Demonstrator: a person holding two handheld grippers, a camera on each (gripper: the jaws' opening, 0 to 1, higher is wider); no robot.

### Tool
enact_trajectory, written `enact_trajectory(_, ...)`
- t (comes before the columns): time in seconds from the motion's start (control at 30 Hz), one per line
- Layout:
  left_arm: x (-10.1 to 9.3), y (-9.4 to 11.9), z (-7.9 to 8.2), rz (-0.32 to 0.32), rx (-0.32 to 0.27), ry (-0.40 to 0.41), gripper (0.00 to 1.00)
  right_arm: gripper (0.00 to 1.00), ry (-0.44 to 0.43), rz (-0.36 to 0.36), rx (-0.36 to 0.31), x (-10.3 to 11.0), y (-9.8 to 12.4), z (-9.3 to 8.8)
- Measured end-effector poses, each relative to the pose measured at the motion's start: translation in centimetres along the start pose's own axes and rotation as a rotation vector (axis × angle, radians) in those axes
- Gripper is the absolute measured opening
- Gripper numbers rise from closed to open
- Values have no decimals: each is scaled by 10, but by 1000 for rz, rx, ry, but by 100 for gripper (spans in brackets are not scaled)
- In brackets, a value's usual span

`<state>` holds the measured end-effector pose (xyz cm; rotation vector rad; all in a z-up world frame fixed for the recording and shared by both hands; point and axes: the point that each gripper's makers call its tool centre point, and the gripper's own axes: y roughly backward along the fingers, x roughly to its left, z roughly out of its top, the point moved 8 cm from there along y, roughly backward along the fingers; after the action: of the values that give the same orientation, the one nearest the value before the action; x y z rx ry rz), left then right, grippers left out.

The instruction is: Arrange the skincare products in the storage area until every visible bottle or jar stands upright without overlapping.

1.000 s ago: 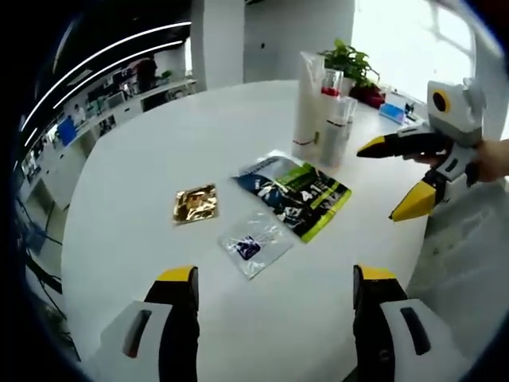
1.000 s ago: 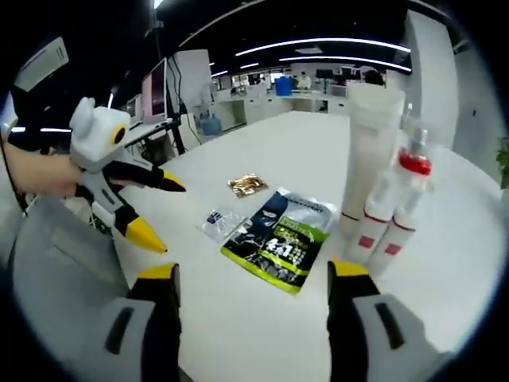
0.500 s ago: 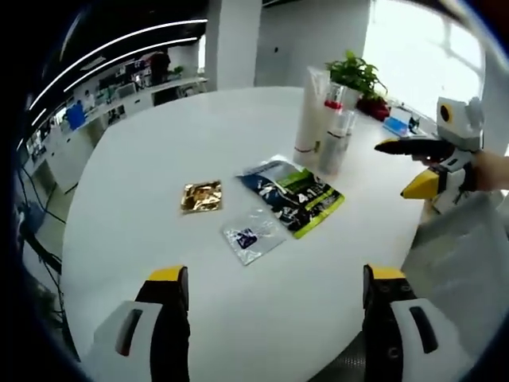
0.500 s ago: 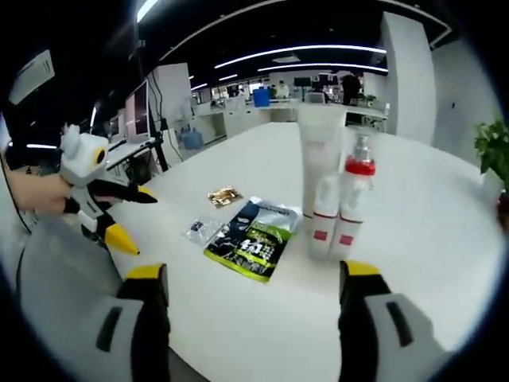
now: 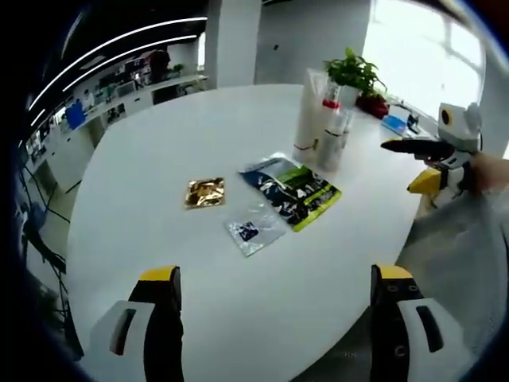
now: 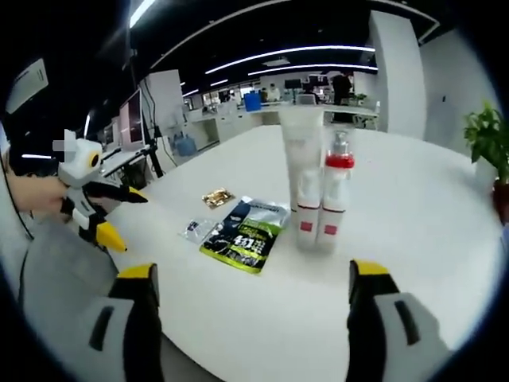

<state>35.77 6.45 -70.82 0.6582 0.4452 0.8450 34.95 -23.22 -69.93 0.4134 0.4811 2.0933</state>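
We have drawn both tongs back from the round white table (image 5: pixel 159 175) over the last second, and the things on it sit farther off in both views. The left gripper (image 5: pixel 274 326) and right gripper (image 6: pixel 248 318) hang spread and empty. The tall white tube (image 6: pixel 302 171), the red-capped spray bottle (image 6: pixel 335 195) and a small white bottle (image 5: pixel 332 139) stand upright together beyond the green-and-black sachet (image 5: pixel 296 189), clear sachet (image 5: pixel 253 231) and gold foil sachet (image 5: pixel 205 192). The arranging looks finished to us.

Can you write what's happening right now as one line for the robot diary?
left gripper: open, empty | right gripper: open, empty | tall white tube, red-capped bottle: upright | green pouch, gold sachet: flat on white table
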Motion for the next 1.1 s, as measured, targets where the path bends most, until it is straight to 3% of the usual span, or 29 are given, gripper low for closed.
enact_trajectory(0.2,1,-2,6,-6,10,-15,97,100,-11,-11,-4,-2,1,-1)
enact_trajectory(0.6,21,-19,13,5,126,-74,97,100,-24,-23,0,-5,1,-4)
enact_trajectory(1.1,49,-47,40,16,209,-135,97,100,-41,-36,5,-10,1,-7)
